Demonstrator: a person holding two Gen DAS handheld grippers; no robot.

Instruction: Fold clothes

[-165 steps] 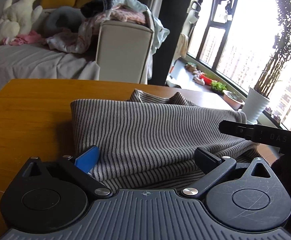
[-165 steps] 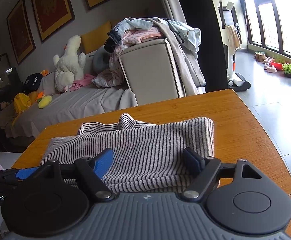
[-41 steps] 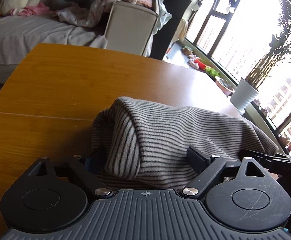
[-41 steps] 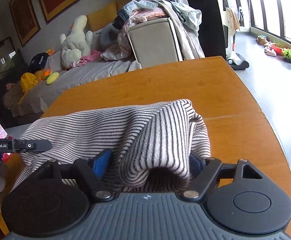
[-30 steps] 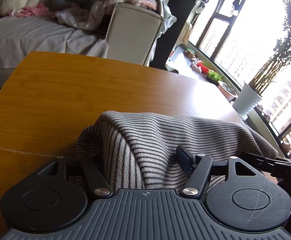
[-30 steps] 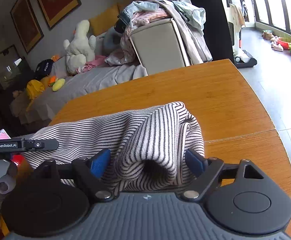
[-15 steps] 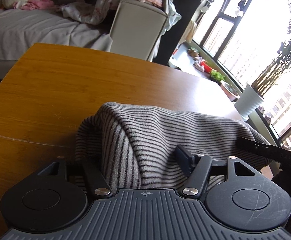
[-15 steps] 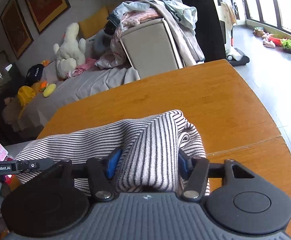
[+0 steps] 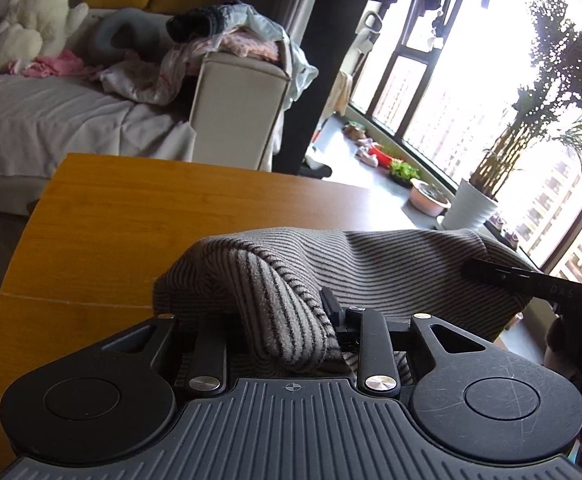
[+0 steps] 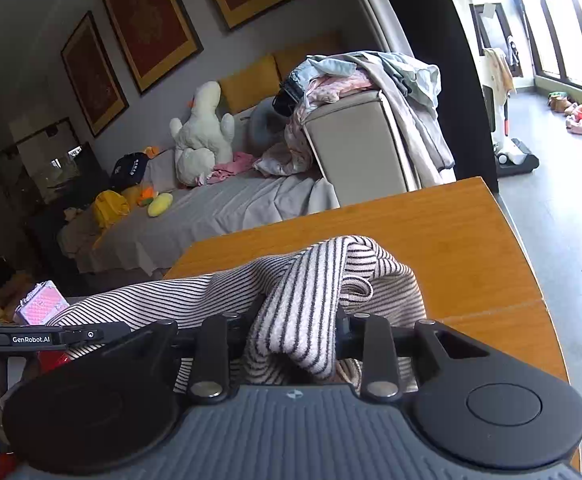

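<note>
Gripping the grey-and-white striped knit garment (image 9: 391, 256) with the left tongs (image 9: 287, 320) clamped tight, I am closing the right tongs (image 10: 297, 320) on its other end, bunched above the wooden table (image 9: 139, 216) toward twelve o'clock, for folding.

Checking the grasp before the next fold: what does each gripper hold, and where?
Both hold the striped garment: left gripper pinches its left end, right gripper, jaws closing, its right end.

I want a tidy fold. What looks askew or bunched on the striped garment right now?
The striped garment is bunched into ridges inside both tongs, left tongs and right tongs, the right still closing. Its folded edge sags between them over the table.
</note>
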